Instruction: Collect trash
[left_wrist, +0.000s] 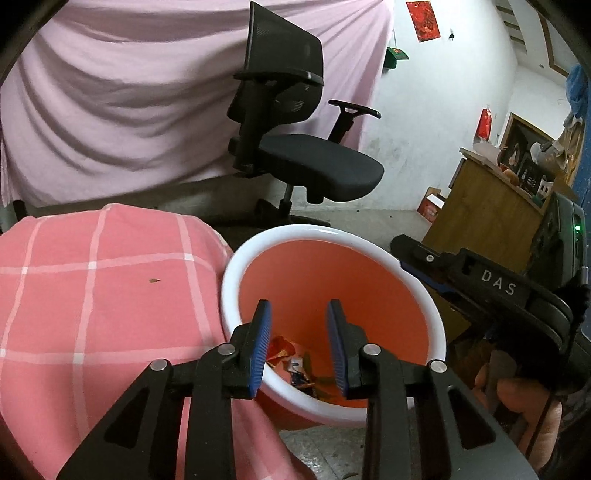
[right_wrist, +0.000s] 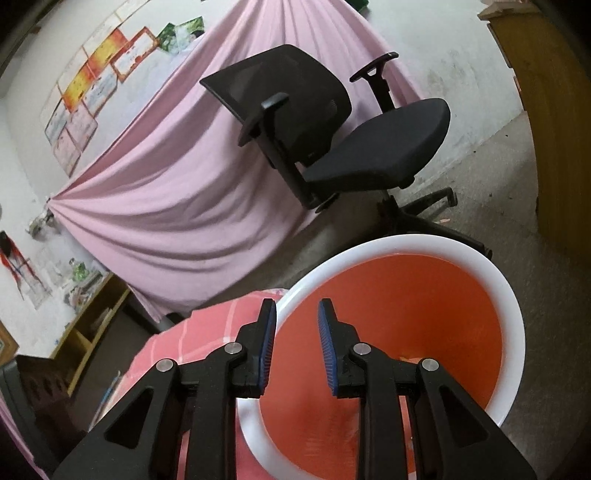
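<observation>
An orange bin with a white rim (left_wrist: 295, 230) stands on the floor against a pink checked cloth (left_wrist: 92, 295). Several crumpled wrappers (left_wrist: 291, 362) lie at its bottom. My left gripper (left_wrist: 299, 306) hangs over the bin's mouth, open, with nothing between its blue pads. To its right, a hand (left_wrist: 524, 406) holds the right gripper's black body (left_wrist: 495, 284) beside the rim. In the right wrist view my right gripper (right_wrist: 297, 304) stands open over the near-left rim of the bin (right_wrist: 509, 295), its fingers bare.
A black office chair (left_wrist: 314, 162) stands just behind the bin, before a hanging pink sheet (left_wrist: 129, 110). A wooden cabinet (left_wrist: 480, 214) with clutter on top is at the right. A low wooden shelf (right_wrist: 92, 325) stands at the left wall.
</observation>
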